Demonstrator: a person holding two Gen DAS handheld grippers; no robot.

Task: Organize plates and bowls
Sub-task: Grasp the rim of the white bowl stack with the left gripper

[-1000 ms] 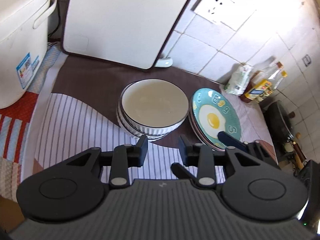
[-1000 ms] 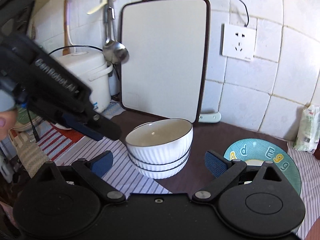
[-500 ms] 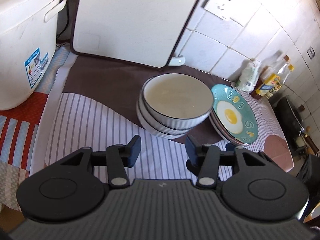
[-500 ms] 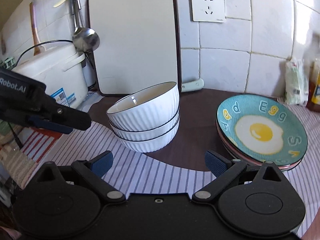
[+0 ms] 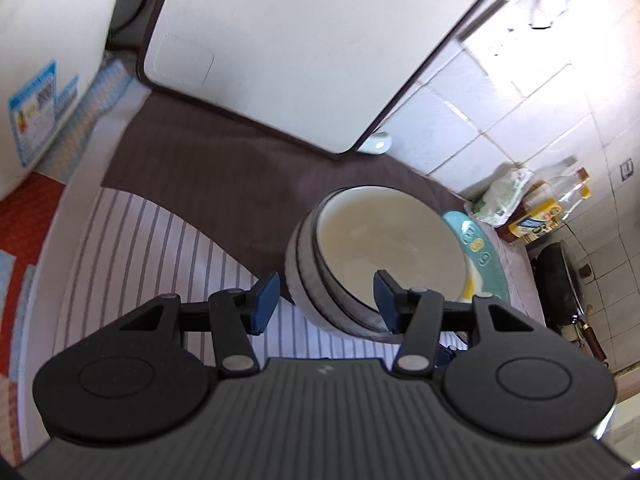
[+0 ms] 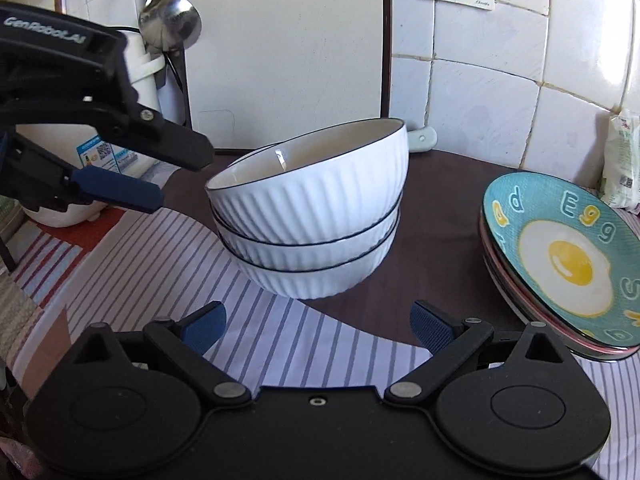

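Bright daylight blows out the tiled wall at upper right; left wrist view motion-blurred, fisheye edges curved.

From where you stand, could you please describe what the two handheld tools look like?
Both are matte black plastic. Each tool has two round discs at its base, linkage arms with silver pivot pins, and fingers tipped with dark blue textured pads. The left tool has a ribbed grey body with a small logo; seen from the right wrist view, its side bears white lettering. The right tool has a smooth black body with a small screw.

Three stacked white bowls, egg-print plates beside
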